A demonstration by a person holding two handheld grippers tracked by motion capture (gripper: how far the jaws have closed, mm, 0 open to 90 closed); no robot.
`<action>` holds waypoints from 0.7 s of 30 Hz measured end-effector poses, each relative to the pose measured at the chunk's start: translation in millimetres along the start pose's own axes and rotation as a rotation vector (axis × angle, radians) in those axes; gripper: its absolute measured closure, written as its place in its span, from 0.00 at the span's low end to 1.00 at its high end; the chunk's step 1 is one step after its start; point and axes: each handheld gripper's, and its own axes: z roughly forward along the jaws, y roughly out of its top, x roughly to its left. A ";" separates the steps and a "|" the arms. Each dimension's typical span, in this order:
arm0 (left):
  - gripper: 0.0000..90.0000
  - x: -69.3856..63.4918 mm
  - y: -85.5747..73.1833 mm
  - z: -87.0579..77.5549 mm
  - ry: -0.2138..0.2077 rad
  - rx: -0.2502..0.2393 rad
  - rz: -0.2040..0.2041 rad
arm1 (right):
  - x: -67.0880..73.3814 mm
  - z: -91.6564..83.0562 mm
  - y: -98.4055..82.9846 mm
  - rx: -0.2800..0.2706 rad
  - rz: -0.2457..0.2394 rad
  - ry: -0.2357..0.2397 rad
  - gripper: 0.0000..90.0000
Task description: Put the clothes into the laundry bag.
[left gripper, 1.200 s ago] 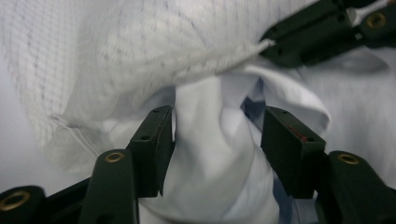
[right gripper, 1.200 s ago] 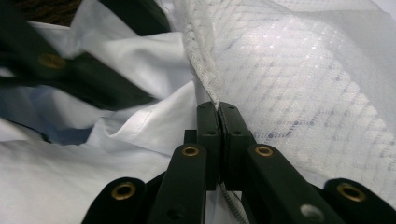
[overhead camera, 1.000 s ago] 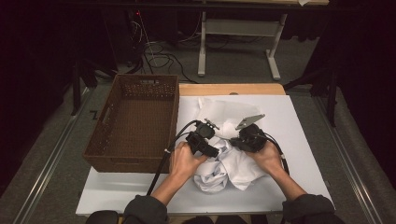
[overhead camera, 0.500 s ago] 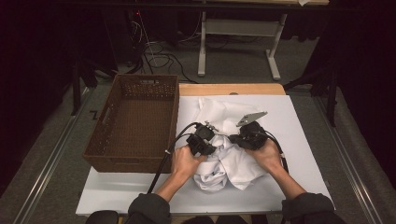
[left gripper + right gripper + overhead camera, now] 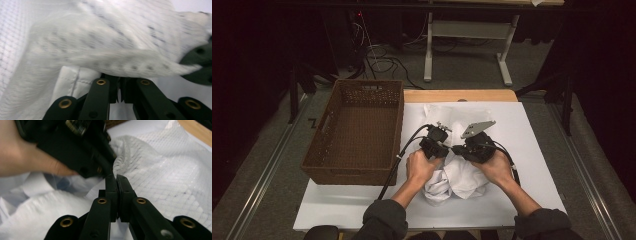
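Note:
A white mesh bag (image 5: pixel 447 116) lies spread on the white board, with a crumpled white garment (image 5: pixel 457 182) in front of it. Both grippers meet tip to tip over the pile. My left gripper (image 5: pixel 443 148) has its jaws together (image 5: pixel 120 86) on a fold of the mesh bag (image 5: pixel 112 45), which drapes over and hides the tips. A seamed white cloth (image 5: pixel 75 77) hangs just below. My right gripper (image 5: pixel 460 148) is shut (image 5: pixel 116 180) on the mesh bag's edge (image 5: pixel 162 175), right beside the left gripper's tip.
An empty brown wicker basket (image 5: pixel 357 172) stands on the board's left side. The white board (image 5: pixel 534 130) has a wooden strip (image 5: pixel 462 95) at its far edge. The left gripper's cable (image 5: pixel 399 160) runs along the basket. A metal desk frame (image 5: pixel 467 30) stands on the floor beyond.
The left hand has moved right and slightly down, bringing its gripper up against the right gripper's tip on the mesh. The right hand has stayed put.

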 end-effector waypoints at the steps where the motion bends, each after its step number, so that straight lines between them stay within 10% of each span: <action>1: 0.93 0.5 0.0 0.3 0.001 0.003 -0.003 | -0.6 2.1 -2.6 0.008 -0.003 -0.004 1.00; 8: 0.61 -6.3 -5.0 -20.5 0.044 0.046 0.027 | -16.1 12.6 -20.2 0.055 0.070 -0.009 0.99; 14: 0.53 -2.5 -7.0 -40.8 0.129 0.069 0.034 | -17.4 15.5 -22.4 0.071 0.075 -0.018 0.99; 21: 0.49 6.0 -9.2 -17.3 0.197 0.196 -0.028 | -17.9 16.4 -21.7 0.073 0.077 -0.022 0.99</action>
